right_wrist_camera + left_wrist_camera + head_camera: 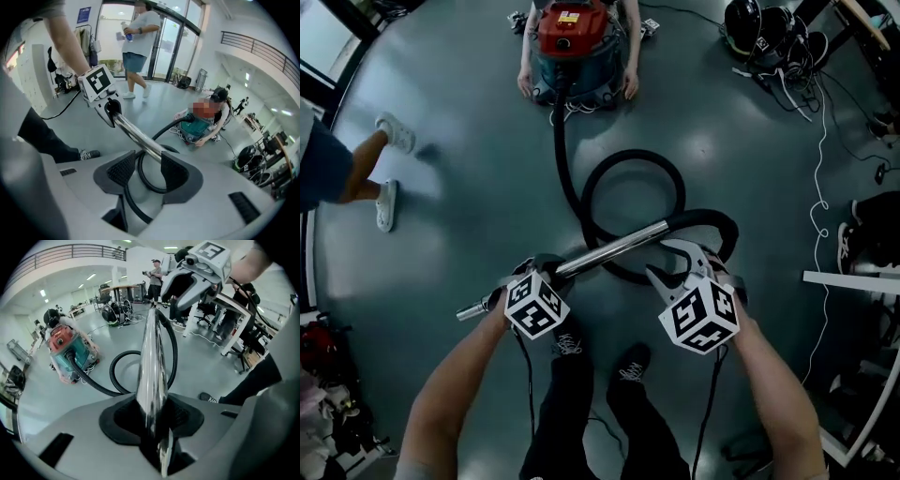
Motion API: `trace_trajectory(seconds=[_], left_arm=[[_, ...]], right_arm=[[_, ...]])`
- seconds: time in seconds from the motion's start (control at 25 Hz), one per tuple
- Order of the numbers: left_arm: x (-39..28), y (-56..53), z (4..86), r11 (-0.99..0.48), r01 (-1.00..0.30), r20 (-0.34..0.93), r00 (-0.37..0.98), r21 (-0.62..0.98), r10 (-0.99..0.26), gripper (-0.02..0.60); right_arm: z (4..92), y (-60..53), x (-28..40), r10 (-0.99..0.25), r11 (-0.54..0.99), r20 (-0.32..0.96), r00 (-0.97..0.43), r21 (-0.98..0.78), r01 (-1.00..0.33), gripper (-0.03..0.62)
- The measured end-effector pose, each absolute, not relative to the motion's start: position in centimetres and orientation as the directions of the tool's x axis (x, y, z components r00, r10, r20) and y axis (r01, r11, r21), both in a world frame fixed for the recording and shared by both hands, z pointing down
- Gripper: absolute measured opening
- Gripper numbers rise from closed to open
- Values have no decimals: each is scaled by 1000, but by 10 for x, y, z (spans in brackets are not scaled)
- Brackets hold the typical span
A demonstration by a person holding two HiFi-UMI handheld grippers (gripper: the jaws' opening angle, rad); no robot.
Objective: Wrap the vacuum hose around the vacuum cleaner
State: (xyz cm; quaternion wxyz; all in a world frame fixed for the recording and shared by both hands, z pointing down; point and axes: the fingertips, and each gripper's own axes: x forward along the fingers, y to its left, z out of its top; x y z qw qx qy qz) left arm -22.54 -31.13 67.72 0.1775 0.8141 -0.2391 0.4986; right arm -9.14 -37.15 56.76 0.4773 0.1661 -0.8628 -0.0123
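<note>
The left hand-held gripper pinches the chrome tube. The right hand-held gripper stands spread, with the tube crossing its tips. Beyond both, the black vacuum hose loops on the floor and runs to the red-and-teal vacuum cleaner far ahead. Its yellow label is too small to read. Only the right gripper view shows a walking person holding a bottle.

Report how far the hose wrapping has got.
Done: nothing; the hose lies looped on the floor, none around the vacuum cleaner. In hand: the left gripper clamps the metal wand; the right gripper sits open at it. Left: carry wand and hose over and wind them round the body.
</note>
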Motion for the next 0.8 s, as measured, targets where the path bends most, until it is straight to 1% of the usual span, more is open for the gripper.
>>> trace_trajectory(seconds=[0.12,0.24,0.4,0.52,0.68,0.8], left_arm=[[-230,-321,690,-776,-622,874,431,106,-226,147],[-234,-326,707,-715,-677,852,469,175,-235,147],[-238,-345,732,-640,-732,820,502,233,-276,147],[-238,-357,755,-579,-766,804,516,277,-297,147],[-233,-371,784,-505,-795,783,533,336,-320,147],[-221,-389,800,-454,-816,762,537,359,-362,147]], right_arm=[[586,-361,-95,-285,923,824,-490,97,-374,173],[613,-340,-105,-237,899,833,-500,-7,-437,173],[648,-321,-115,-191,871,836,-514,-97,-482,173],[678,-320,-115,-183,844,836,-518,-137,-519,173],[719,-319,-123,-163,778,814,-558,-242,-580,173],[748,-322,-128,-153,757,791,-592,-290,-585,173]])
